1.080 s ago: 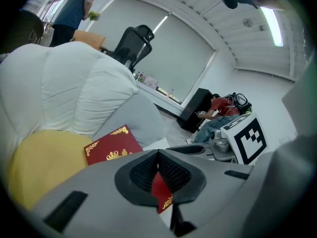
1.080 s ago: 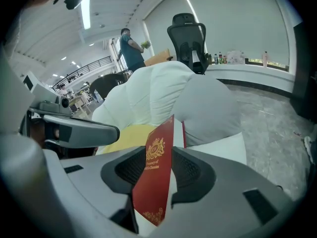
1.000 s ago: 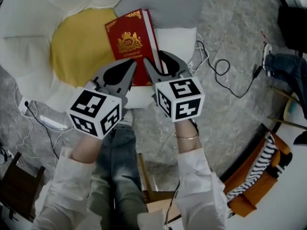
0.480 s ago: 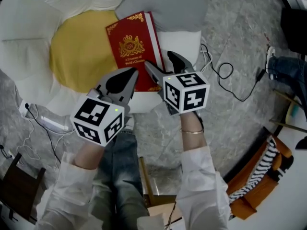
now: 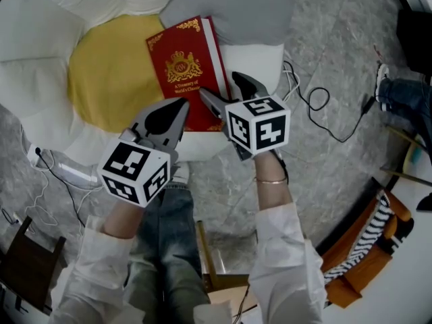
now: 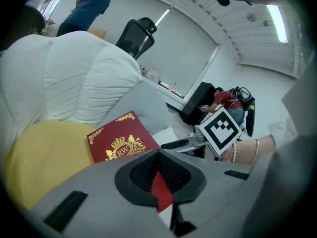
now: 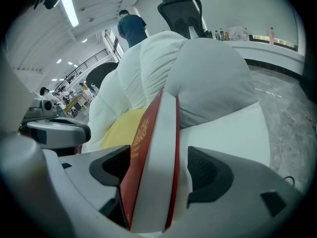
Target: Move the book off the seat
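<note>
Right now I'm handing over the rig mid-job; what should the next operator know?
Right gripper: open, jaws just been opening, astride the near right edge of the red book, not clamped.
Left gripper: shut, empty, over the book's near left corner.
Book lies flat on the seat, partly on the yellow cushion.
Done: right gripper lined up.
To do: close, lift, carry it off the seat.

My left gripper [image 5: 177,110] and right gripper [image 5: 219,88] are matt grey plastic, and their pads [image 7: 208,175] are black, finely ribbed rubber. At twelve o'clock, the book [image 5: 183,73] has a matt red cover with shiny gold stamping and smooth white paper edges. The yellow cushion [image 5: 108,73] at ten o'clock looks like soft matt cloth. The seat [image 5: 34,36] is puffy white fabric, and the floor [image 5: 331,39] is smooth grey marbled stone.
</note>
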A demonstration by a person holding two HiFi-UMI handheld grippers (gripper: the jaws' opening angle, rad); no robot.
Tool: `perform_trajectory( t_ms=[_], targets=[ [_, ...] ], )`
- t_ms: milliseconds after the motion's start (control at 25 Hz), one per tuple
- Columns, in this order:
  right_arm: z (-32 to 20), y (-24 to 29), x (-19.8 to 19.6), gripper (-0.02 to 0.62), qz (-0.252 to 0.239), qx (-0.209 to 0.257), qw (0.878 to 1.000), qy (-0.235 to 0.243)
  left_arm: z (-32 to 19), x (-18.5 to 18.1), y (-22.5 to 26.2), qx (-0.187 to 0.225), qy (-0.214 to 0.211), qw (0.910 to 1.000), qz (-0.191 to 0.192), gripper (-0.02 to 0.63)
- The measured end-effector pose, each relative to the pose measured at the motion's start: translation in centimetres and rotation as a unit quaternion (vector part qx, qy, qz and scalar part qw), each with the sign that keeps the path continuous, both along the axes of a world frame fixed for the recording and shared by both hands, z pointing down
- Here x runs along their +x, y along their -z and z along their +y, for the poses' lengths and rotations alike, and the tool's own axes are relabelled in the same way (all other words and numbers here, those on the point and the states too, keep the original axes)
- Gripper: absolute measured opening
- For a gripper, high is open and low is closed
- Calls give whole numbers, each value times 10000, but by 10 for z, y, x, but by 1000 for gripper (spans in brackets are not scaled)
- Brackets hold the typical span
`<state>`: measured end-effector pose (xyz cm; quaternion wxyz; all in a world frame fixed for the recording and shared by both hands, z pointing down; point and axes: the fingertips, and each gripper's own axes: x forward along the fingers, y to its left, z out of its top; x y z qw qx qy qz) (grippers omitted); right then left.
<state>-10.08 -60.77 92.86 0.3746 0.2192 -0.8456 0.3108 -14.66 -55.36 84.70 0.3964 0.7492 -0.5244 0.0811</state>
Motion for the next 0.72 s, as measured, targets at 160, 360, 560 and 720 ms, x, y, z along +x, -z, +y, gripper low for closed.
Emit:
perform_trajectory(
  t_ms=[160, 360, 560, 720],
  targets=[
    [0, -7, -2, 347, 45, -111, 9999, 69, 3, -4, -5, -67, 0, 10000, -29, 5],
    [2, -16, -3, 347, 132, -103, 9996, 224, 3, -11, -6, -3, 148, 9998, -111, 5],
    [4, -16, -6, 347, 71, -177, 9995, 260, 2, -12, -8, -6, 158, 9998, -115, 5],
    [8, -18, -12, 346, 70, -243, 9990, 359, 1, -11, -9, -16, 155, 9998, -101, 5]
  ],
)
